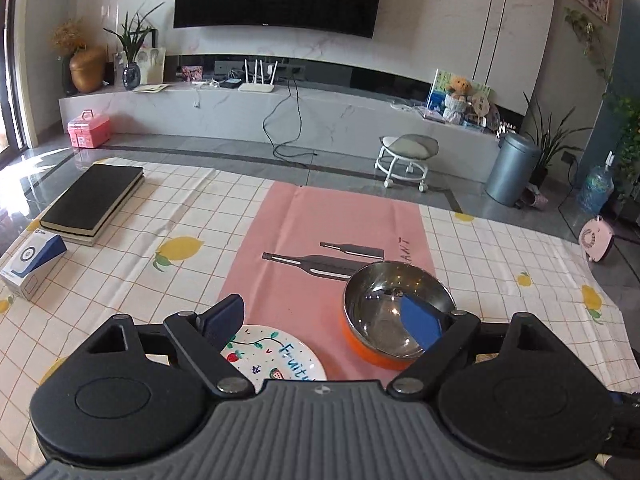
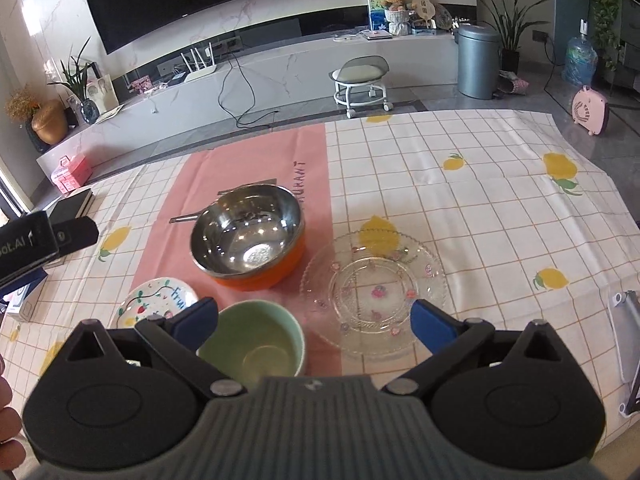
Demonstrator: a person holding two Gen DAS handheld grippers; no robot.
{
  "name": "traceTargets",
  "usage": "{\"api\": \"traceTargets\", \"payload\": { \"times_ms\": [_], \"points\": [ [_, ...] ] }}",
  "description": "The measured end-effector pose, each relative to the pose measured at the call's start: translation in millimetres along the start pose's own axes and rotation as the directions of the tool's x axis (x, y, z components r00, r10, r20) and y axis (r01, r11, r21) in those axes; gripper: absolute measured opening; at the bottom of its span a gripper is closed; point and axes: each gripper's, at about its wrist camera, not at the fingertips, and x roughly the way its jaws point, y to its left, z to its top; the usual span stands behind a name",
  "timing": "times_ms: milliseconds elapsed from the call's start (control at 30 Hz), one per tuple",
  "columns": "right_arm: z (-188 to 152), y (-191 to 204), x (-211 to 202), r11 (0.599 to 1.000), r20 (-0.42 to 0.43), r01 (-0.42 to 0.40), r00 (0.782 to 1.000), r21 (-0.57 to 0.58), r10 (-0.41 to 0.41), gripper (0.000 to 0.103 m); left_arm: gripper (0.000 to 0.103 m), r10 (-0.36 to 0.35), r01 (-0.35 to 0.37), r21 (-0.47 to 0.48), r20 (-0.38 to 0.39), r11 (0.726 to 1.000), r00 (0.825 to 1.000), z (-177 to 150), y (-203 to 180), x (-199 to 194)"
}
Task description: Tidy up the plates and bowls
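A: Left gripper status?
B: Jaws spread wide, nothing held; its right pad overlaps the steel bowl in view. Right gripper: also spread, empty.
A: Item positions, largest first?
B: Pink mat lies on the checked tablecloth. Glass plate sits right of the mat. Steel bowl nests in an orange bowl, tilted. Painted fruit plate lies left; green cup stands nearest, between plates.
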Motion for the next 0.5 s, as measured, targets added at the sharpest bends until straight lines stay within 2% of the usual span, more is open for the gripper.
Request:
{"api": "traceTargets", "payload": {
  "times_ms": [133,333,367,500],
  "points": [
    [21,-16,26,0.996,-0.036,-0.043,0.998,0.077,0.046,0.098,0.103,-0.006,0.007,0.042,-0.038,0.999,0.999,7,-6,29],
    [53,-7,68,0.998,-0.054,-0.035,0.998,0.051,0.038,0.097,0.103,-0.057,0.062,0.036,-0.13,0.997,0.99,10,-11,70],
    [57,-5,77,0.998,-0.063,-0.033,0.997,0.046,0.036,0.097,0.1,-0.061,0.066,0.033,-0.145,0.997,0.988,10,-11,75],
    [69,0,105,0.999,-0.088,-0.021,0.996,0.049,0.025,0.093,0.099,-0.041,0.043,0.006,-0.187,0.999,0.982,7,-9,100]
  ]
}}
